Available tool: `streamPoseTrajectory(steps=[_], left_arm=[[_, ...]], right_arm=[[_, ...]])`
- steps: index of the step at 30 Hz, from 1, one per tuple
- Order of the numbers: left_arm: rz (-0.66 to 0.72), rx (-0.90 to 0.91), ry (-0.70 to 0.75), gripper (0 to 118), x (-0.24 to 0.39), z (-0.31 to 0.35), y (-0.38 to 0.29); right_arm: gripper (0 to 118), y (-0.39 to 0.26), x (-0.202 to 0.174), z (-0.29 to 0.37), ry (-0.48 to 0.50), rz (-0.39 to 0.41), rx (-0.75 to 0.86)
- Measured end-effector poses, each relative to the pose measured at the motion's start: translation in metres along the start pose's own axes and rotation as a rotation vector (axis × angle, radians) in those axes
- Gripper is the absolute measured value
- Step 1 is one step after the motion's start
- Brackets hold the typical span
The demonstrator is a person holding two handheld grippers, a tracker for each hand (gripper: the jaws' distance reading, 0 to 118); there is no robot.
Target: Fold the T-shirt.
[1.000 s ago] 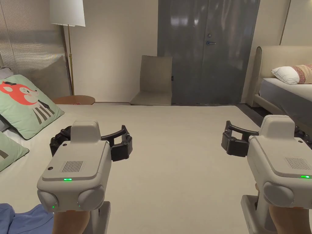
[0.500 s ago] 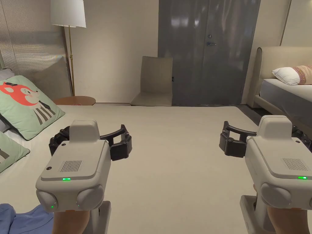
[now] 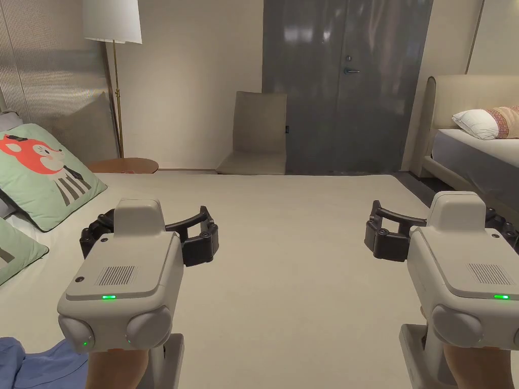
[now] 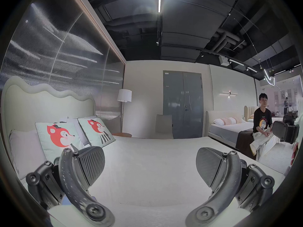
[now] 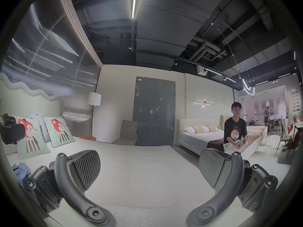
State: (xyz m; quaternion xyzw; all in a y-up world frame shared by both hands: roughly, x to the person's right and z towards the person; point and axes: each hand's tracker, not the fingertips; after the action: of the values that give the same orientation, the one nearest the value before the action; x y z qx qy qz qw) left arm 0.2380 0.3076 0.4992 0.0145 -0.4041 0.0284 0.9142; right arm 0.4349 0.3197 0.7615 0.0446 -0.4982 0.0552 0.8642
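Here both grippers hover open over bare bed (image 3: pixel 294 283), T-shirt (image 3: pixel 35 367) at near-left edge.

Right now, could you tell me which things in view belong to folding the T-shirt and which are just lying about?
For the job:
- blue T-shirt, crumpled at the bed's near left corner
- left gripper, open
- right gripper, open
- bed, the folding surface

Just lying about:
- fox cushions
- floor lamp
- chair
- second bed

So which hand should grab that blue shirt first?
Probably the left gripper: the blue T-shirt lies bunched beside it. The right gripper hovers well across the bed. Both are open.
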Motion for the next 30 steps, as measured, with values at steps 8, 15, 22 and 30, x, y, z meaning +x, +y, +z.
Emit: streamPoseTrajectory(steps=[8, 15, 22, 30], left_arm=[[-0.004, -0.002, 0.002, 111, -0.0003, 0.0008, -0.001], [-0.001, 0.003, -0.001, 111, 0.0011, 0.0017, -0.0008], [-0.003, 0.006, 0.0, 111, 0.0015, 0.0034, -0.001], [0.001, 0.009, 0.003, 111, 0.0005, 0.0046, -0.0014]], right_arm=[[118, -0.0002, 0.0019, 0.0008, -0.001, -0.011, 0.004], [118, 0.0012, 0.0018, 0.0022, 0.001, -0.009, 0.009], [118, -0.0002, 0.0029, 0.0033, -0.003, -0.017, 0.004], [118, -0.0002, 0.0016, 0.0042, 0.005, -0.017, 0.003]])
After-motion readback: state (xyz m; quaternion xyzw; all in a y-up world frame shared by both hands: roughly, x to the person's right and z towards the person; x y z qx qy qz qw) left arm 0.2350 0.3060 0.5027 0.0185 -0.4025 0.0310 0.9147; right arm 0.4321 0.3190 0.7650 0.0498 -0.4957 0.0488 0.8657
